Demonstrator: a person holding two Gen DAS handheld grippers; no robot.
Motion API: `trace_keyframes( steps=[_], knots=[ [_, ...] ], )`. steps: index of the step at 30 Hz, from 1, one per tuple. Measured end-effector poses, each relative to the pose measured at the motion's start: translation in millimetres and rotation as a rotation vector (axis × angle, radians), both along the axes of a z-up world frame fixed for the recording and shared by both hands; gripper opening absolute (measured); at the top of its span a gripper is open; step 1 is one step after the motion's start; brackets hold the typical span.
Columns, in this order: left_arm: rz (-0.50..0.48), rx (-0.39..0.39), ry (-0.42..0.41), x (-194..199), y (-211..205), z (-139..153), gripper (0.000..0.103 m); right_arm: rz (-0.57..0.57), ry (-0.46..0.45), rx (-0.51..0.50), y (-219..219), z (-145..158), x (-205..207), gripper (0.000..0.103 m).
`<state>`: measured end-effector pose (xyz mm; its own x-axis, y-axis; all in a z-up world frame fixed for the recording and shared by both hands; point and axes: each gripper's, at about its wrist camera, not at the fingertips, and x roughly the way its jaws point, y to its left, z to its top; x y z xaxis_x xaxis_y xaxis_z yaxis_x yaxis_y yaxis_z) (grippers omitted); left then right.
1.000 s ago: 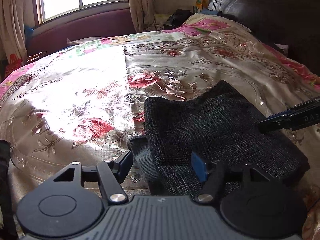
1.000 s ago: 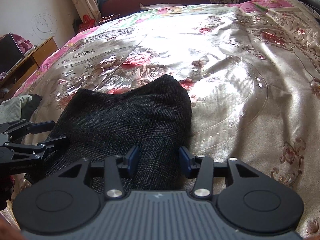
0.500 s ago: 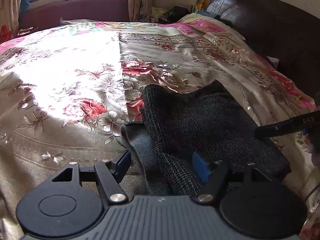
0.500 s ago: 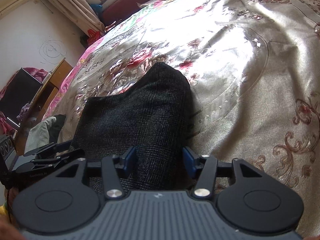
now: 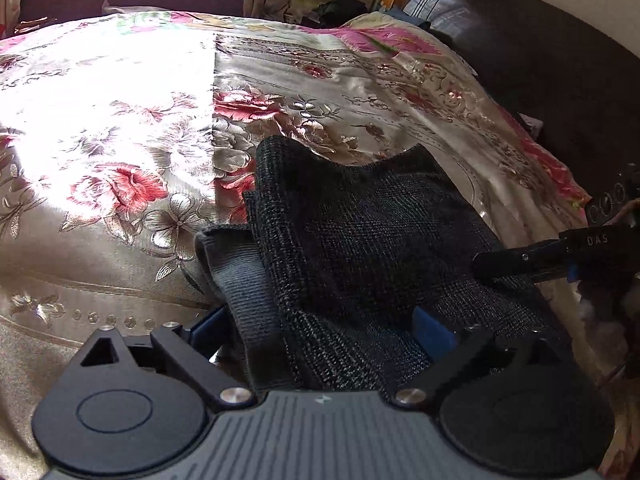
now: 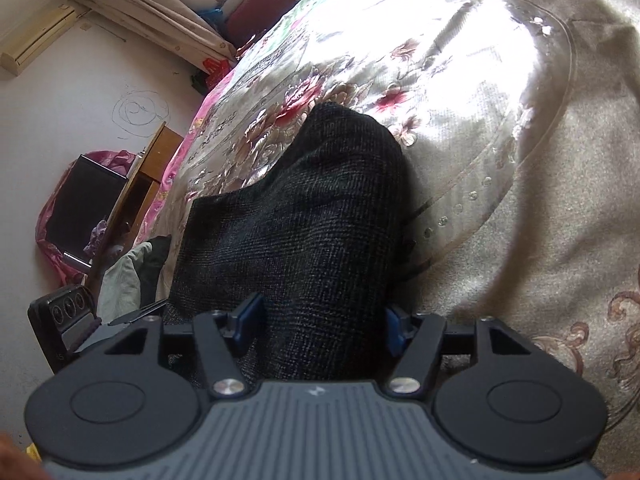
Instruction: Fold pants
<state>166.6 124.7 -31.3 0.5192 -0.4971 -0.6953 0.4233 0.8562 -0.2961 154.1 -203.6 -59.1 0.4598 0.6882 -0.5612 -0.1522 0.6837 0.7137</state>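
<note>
Pants (image 5: 360, 240) are seen bunched between both tools now, drawn closer than a second ago, with the far fold risen into a hump ahead of the fingers; a fold seems to be under way, judged from that gathered shape. Left gripper (image 5: 320, 328) is spread wide, dark cloth and a grey ribbed band lying between its jaws, no pinch being made. Right gripper (image 6: 320, 320) is likewise held wide apart, cloth passing through the gap unclamped. Bedspread (image 6: 500, 120) is left bare ahead and to the right of the right gripper, giving room; the bed edge drops away to its left.
</note>
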Motion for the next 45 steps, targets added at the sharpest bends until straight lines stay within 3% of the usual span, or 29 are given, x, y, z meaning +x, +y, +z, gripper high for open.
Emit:
trace_keyframes(
  steps=[1,5,8,10,13,15,19,24,30,35,38,40,42,45],
  knots=[
    [0.008,-0.003,0.005,0.1,-1.3,2.7,0.103,-0.011,0.004,-0.006,2.3,1.7,-0.8,0.063],
    [-0.025,0.025,-0.046,-10.9,-8.6,16.5,0.095,0.003,-0.037,-0.015,0.4,26.5,-19.7,0.042],
    [-0.015,0.01,-0.016,-1.1,-7.7,6.0,0.096,0.012,-0.034,-0.01,-0.1,22.8,-13.1,0.041],
    [-0.006,-0.025,0.021,7.7,-6.9,-0.1,0.097,0.008,0.02,0.012,4.4,4.8,1.1,0.044],
    [0.008,0.016,0.007,5.3,-19.0,4.8,0.096,-0.029,0.049,0.038,9.6,-3.3,4.9,0.048],
    [0.007,0.022,-0.012,0.8,-23.3,12.9,0.089,-0.056,0.036,0.078,1.1,4.6,-3.5,0.035],
    [-0.054,-0.036,-0.014,2.8,-40.9,31.2,0.076,-0.131,0.008,0.136,-37.0,20.4,-23.2,0.027],
    [-0.208,-0.058,-0.068,20.6,-122.8,52.2,0.075,-0.283,-0.07,0.118,-113.1,50.7,-52.7,0.026],
    [-0.453,-0.069,-0.161,52.7,-281.3,78.6,0.075,-0.552,-0.164,0.059,-235.5,75.8,-88.3,0.026],
    [-0.573,-0.053,-0.184,84.6,-425.5,75.6,0.074,-0.761,-0.171,0.006,-334.5,77.0,-88.4,0.026],
    [-0.625,-0.021,-0.152,95.8,-495.5,56.1,0.075,-0.86,-0.137,-0.057,-376.0,65.3,-85.8,0.029],
    [-0.648,0.041,-0.142,93.3,-528.8,35.6,0.078,-0.89,-0.061,-0.139,-391.7,52.6,-80.0,0.038],
    [-0.652,0.112,-0.186,86.1,-547.3,19.7,0.085,-0.909,0.008,-0.215,-401.9,37.0,-83.7,0.042],
    [-0.625,0.088,-0.183,86.8,-541.8,17.8,0.09,-0.955,-0.029,-0.212,-406.7,39.0,-113.3,0.041]
  ],
)
